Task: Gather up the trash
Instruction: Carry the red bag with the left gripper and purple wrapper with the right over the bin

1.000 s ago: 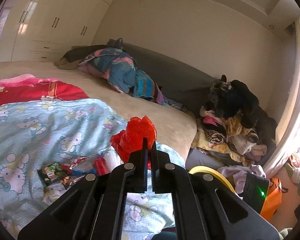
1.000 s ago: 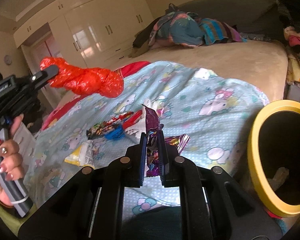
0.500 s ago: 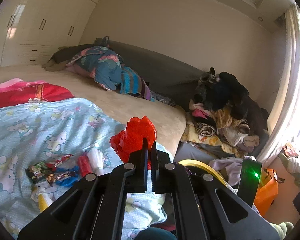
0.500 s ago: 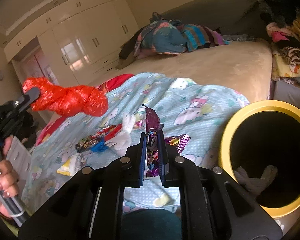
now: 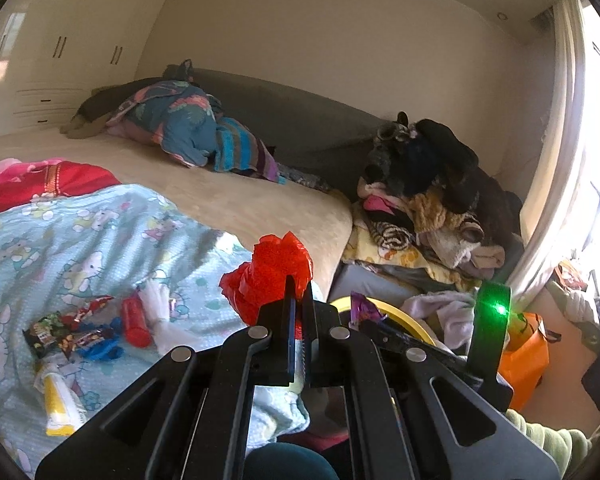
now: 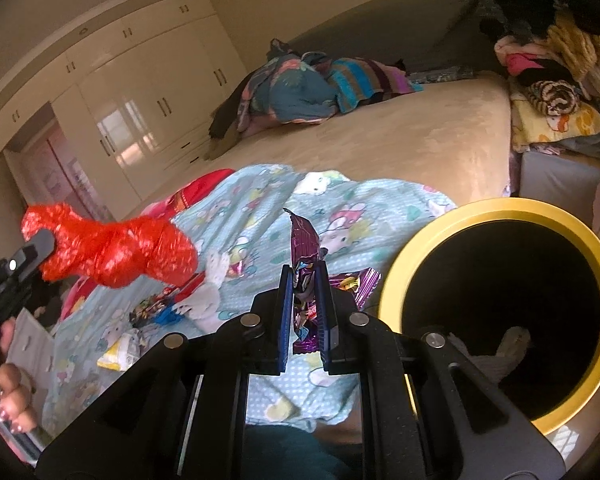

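My left gripper (image 5: 299, 286) is shut on a crumpled red plastic bag (image 5: 268, 276), held above the blue cartoon-print blanket (image 5: 80, 236). The right wrist view shows that same red bag (image 6: 116, 250) hanging at the left. My right gripper (image 6: 304, 276) is shut on a purple snack wrapper (image 6: 305, 240), just left of a yellow-rimmed bin (image 6: 496, 210) with a dark inside. In the left wrist view the wrapper (image 5: 362, 308) and the bin rim (image 5: 412, 320) show to the right of my fingers. Several wrappers (image 5: 72, 330), a red tube (image 5: 134, 320) and a yellow packet (image 5: 58, 404) lie on the blanket.
Bedding is bundled (image 5: 192, 136) at the far side of the beige bed (image 5: 260, 208). A heap of clothes (image 5: 428, 208) rises right of the bed. An orange bag (image 5: 524, 364) sits on the floor. A hand (image 6: 8, 392) holds the left gripper's handle.
Both grippers have swung right with their loads. The yellow bin has come closer and larger in the right wrist view, and the right gripper now shows in the left wrist view.
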